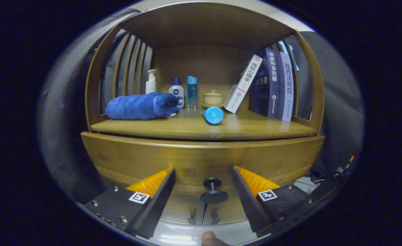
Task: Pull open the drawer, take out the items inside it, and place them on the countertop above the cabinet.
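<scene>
The gripper [202, 177] hung with its two fingers spread wide apart, one on each side of the dark round knob [213, 191] of the wooden drawer [201, 159], touching neither knob nor wood. The knob stood out from the drawer front on a short stem, squarely in the gap between the fingertips and just ahead of them. The drawer was fully closed, its curved front flush under the countertop [255, 129], so whatever lay inside it could not be seen. Below the knob, two small dark clips [202, 218] showed at the lower edge of the cabinet, and a fingertip [210, 239] of the person holding the tool peeked in beneath them.

Beyond the fingers, the countertop was already crowded. A folded blue towel [141, 106] lay at the left side, with a white pump bottle [151, 82], a white bottle with a blue cap [176, 91] and a tall clear blue bottle [191, 91] ranged behind it. A small lidded ceramic pot [212, 98] sat on a saucer near the middle, and a light blue tube [213, 115] lay on its side just in front of that. A white book [243, 83] leaned against a row of upright books [276, 85] at the right. Curved wooden slats [131, 65] closed the left side of the shelf.
</scene>
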`<state>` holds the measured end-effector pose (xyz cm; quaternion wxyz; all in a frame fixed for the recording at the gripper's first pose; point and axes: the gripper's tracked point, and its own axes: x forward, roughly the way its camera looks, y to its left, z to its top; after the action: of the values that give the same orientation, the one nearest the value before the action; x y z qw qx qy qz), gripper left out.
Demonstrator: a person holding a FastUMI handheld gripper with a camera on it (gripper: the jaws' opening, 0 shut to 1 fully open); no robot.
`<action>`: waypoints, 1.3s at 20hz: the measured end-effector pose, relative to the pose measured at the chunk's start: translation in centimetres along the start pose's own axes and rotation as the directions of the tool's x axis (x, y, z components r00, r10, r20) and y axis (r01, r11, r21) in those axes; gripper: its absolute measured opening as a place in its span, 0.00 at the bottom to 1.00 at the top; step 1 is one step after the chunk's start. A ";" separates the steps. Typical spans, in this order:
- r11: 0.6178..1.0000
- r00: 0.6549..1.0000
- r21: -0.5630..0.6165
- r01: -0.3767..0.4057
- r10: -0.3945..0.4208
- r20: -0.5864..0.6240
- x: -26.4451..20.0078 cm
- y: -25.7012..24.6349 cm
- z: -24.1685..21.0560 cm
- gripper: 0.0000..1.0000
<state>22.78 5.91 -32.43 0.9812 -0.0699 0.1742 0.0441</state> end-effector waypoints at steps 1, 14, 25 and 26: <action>1.000 1.000 0.008 0.000 0.000 -0.002 0.2 0.0 0.1 1.00; 0.989 1.000 0.147 0.004 -0.007 0.017 -7.3 -2.2 2.8 0.99; 0.972 0.985 0.235 -0.013 -0.028 0.171 -24.5 -6.3 13.8 0.99; 0.975 0.983 0.224 0.001 -0.042 0.176 -26.0 -6.7 14.4 0.99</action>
<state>4.00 -0.09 -9.17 0.9950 0.0431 0.0879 0.0198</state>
